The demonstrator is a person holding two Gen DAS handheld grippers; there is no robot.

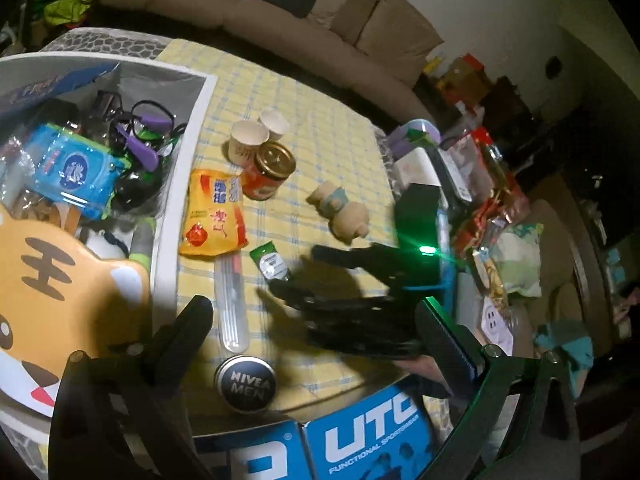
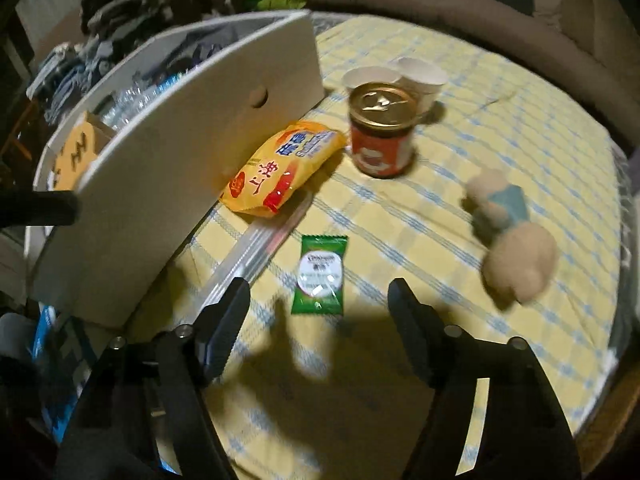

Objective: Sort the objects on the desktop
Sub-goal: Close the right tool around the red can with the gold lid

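Both black fingers of the right gripper [image 2: 318, 304] stood spread at the bottom of the right wrist view, nothing between them, with a small green sachet [image 2: 320, 276] lying flat on the checked tablecloth [image 2: 500, 128] just above the gap. Up and left of the sachet lay a clear tube [image 2: 256, 256] and a yellow snack packet [image 2: 280, 166], both close against the wall of a white box [image 2: 172, 160]. Above center stood a gold-lidded red jar [image 2: 382, 132] with two paper cups [image 2: 420, 76] behind it, and a beige figurine [image 2: 512, 240] lay at the right. In the left wrist view, the left gripper [image 1: 316, 320] was likewise spread and empty at the bottom, a Nivea tin [image 1: 245, 383] between its fingers, and the right gripper [image 1: 360, 280] showed at center right.
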